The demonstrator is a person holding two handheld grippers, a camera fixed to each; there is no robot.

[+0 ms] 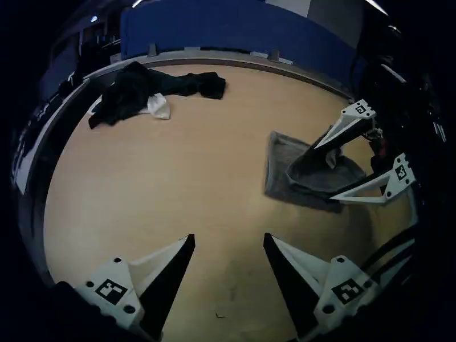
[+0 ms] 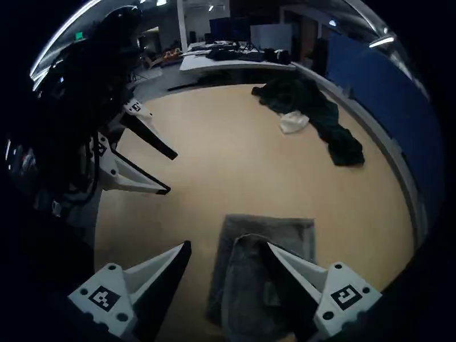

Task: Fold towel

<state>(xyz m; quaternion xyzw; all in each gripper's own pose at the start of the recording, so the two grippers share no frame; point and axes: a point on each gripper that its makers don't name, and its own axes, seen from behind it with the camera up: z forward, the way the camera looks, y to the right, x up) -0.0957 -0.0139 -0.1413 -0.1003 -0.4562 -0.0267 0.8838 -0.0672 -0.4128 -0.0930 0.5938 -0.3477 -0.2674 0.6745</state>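
Wooden table (image 1: 171,182) carrying a dark clothes pile (image 1: 142,88) at its far edge | grey towel (image 2: 285,228) lying flat, one flap doubling over: fold looking partly done, squaring-up remaining | right gripper (image 2: 228,243) hovering open over towel | left gripper (image 1: 228,234) hanging open over bare wood

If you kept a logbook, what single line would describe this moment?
left gripper: jaws open, above bare table | right gripper: jaws open, over grey towel, partly folded | dark clothes: far side
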